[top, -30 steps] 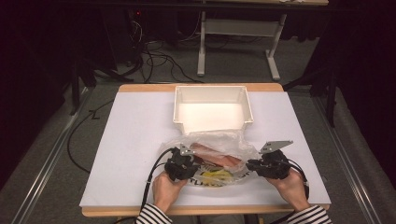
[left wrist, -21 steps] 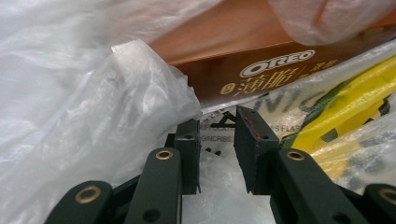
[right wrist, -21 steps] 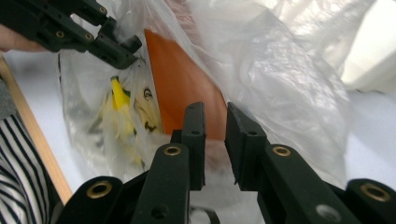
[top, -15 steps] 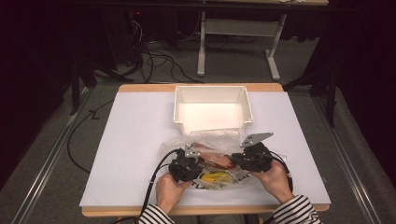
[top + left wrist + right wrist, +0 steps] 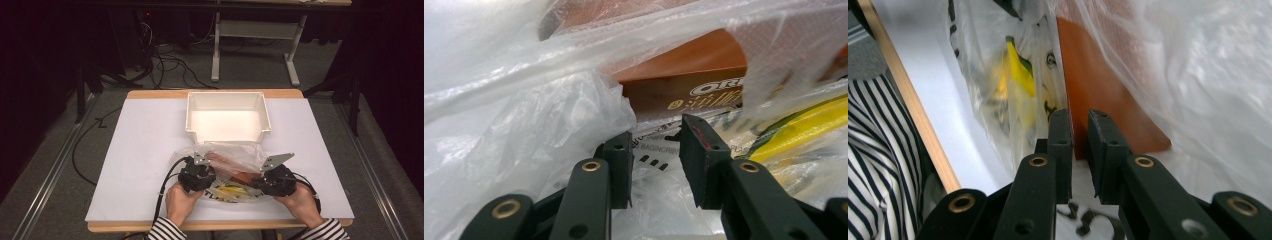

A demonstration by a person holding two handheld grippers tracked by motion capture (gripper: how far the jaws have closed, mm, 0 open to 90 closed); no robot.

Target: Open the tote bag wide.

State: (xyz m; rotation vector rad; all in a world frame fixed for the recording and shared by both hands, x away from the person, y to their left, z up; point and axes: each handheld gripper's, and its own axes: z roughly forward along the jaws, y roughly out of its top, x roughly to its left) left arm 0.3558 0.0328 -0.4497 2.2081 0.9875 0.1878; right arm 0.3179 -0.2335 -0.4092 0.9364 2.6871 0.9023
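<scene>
Lying on the white table cover [image 5: 135, 165] near the person's edge, just in front of the white rectangular plastic bin [image 5: 228, 116], a crumpled clear plastic bag [image 5: 235, 152] is seen with a flat orange-brown snack box [image 5: 235, 170] and yellow wrappers [image 5: 232, 191] inside it. The bag is flanked by both tools. At its left end the left gripper [image 5: 198, 175] is held; in the left gripper view its jaws have just been opening and stand parted, with printed film and the box edge [image 5: 684, 85] beyond the gap, and no pad is seen pressing on anything. At the bag's right end the right gripper [image 5: 272, 181] is held; in the right gripper view its jaws have just been closing to a narrow gap, with the corner of the box [image 5: 1098, 95] and bag film right at their tips. Whether the film is actually pinched cannot be told. A striped sleeve [image 5: 878, 150] is seen beside the wooden table edge [image 5: 908, 95].
</scene>
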